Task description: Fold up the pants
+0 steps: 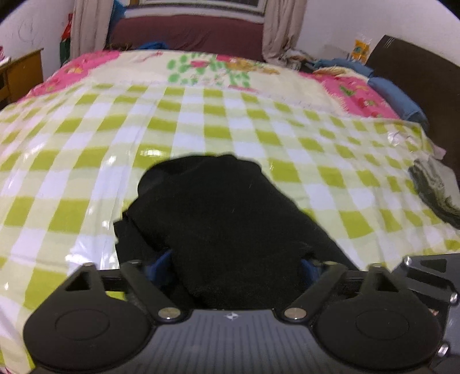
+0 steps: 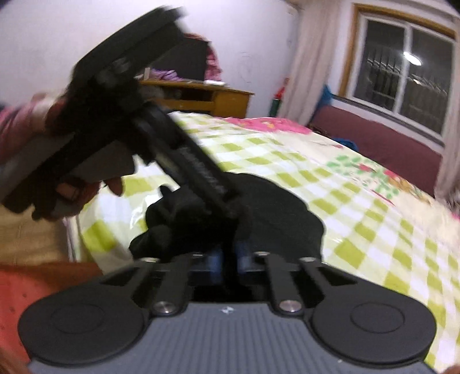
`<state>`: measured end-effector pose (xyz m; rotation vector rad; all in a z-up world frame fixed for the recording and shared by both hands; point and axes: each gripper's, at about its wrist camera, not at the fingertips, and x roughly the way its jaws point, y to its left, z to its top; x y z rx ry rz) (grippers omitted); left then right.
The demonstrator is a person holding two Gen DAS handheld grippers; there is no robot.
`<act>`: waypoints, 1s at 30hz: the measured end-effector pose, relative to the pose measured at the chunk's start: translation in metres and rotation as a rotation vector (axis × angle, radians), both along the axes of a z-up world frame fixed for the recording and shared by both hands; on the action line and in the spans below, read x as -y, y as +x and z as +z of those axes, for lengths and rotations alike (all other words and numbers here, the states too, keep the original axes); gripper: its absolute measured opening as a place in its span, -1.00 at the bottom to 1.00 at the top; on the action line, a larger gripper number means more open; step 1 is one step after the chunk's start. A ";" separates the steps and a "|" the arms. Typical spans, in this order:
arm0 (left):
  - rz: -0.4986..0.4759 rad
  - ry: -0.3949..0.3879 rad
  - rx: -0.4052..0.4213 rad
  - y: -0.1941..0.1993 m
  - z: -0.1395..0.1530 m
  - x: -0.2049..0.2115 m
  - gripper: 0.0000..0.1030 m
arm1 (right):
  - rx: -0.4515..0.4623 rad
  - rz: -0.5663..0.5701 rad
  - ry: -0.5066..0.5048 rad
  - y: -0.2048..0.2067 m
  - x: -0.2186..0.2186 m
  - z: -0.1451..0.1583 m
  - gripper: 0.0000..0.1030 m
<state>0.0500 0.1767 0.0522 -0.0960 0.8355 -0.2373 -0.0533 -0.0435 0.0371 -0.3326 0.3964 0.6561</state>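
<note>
Black pants, bunched into a thick folded bundle, lying on the green-and-white checked bed cover directly ahead of the left claw. Left claw spread wide, blue fingers at either side of the near end of the bundle, the cloth filling the gap between them; whether pinching the cloth or merely straddling it, cannot tell. Beyond the bundle, farther from the claw, a pink floral sheet, then a maroon headboard-like panel flanked by pale curtains. Off to the right of the claw, blue fabric at the bed's edge.

From the right wrist view: right claw narrowed, blue fingers close together with dark pants cloth between and just ahead of them; grip itself partly hidden, so holding cannot be confirmed. Left claw's body crossing diagonally up and to the left of the right claw, tip down on the pants, gripped by a gloved hand. Ahead and to the left, a wooden desk against the wall; ahead to the right, a window. View blurred.
</note>
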 end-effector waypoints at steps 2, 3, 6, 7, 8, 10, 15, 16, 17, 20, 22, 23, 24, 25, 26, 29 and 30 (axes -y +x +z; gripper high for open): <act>0.007 -0.038 -0.006 0.005 0.004 -0.006 0.58 | -0.030 0.000 0.038 0.002 0.006 0.008 -0.99; 0.014 -0.057 -0.016 0.008 0.003 -0.010 0.57 | -0.034 -0.001 0.049 0.004 0.006 0.010 -0.99; 0.017 -0.045 -0.035 0.010 -0.003 -0.012 0.62 | 0.015 -0.009 0.015 0.000 -0.001 0.009 -0.91; 0.016 -0.045 -0.032 0.008 -0.003 -0.013 0.64 | 0.015 -0.001 0.003 -0.001 -0.003 0.007 -0.84; 0.016 -0.048 -0.027 0.006 -0.002 -0.015 0.68 | 0.007 0.014 -0.013 -0.003 -0.004 0.005 -0.74; 0.018 -0.050 -0.018 0.003 0.001 -0.017 0.73 | -0.003 0.044 -0.016 -0.011 -0.002 0.001 0.03; -0.007 -0.024 -0.007 -0.004 0.006 -0.013 0.74 | 0.108 0.087 -0.042 -0.040 0.004 0.002 0.31; -0.012 -0.025 -0.007 -0.006 0.006 -0.013 0.74 | 0.131 0.090 -0.043 -0.042 0.005 0.003 0.42; -0.015 -0.032 -0.007 -0.010 0.007 -0.014 0.74 | 0.145 0.096 -0.044 -0.043 0.005 0.004 0.47; -0.010 -0.055 -0.012 -0.017 0.008 -0.017 0.74 | 0.179 0.132 -0.053 -0.033 -0.005 0.002 0.57; -0.008 -0.066 -0.012 -0.019 0.009 -0.016 0.74 | 0.225 0.159 -0.081 -0.026 -0.020 -0.007 0.64; -0.012 -0.064 -0.009 -0.021 0.010 -0.014 0.74 | 0.239 0.169 -0.102 -0.020 -0.028 -0.013 0.64; -0.018 -0.063 -0.006 -0.022 0.012 -0.013 0.74 | 0.239 0.167 -0.116 -0.016 -0.034 -0.018 0.58; -0.022 -0.060 -0.004 -0.022 0.013 -0.013 0.74 | 0.224 0.157 -0.136 -0.011 -0.040 -0.022 0.22; -0.022 -0.051 0.000 -0.024 0.014 -0.013 0.74 | 0.199 0.144 -0.150 -0.008 -0.043 -0.024 -0.10; -0.018 -0.067 -0.006 -0.030 0.013 -0.023 0.86 | 0.112 0.120 -0.116 -0.008 -0.032 -0.018 -0.70; -0.014 -0.086 -0.015 -0.030 0.011 -0.026 0.89 | 0.107 0.112 -0.113 -0.010 -0.028 -0.017 -0.81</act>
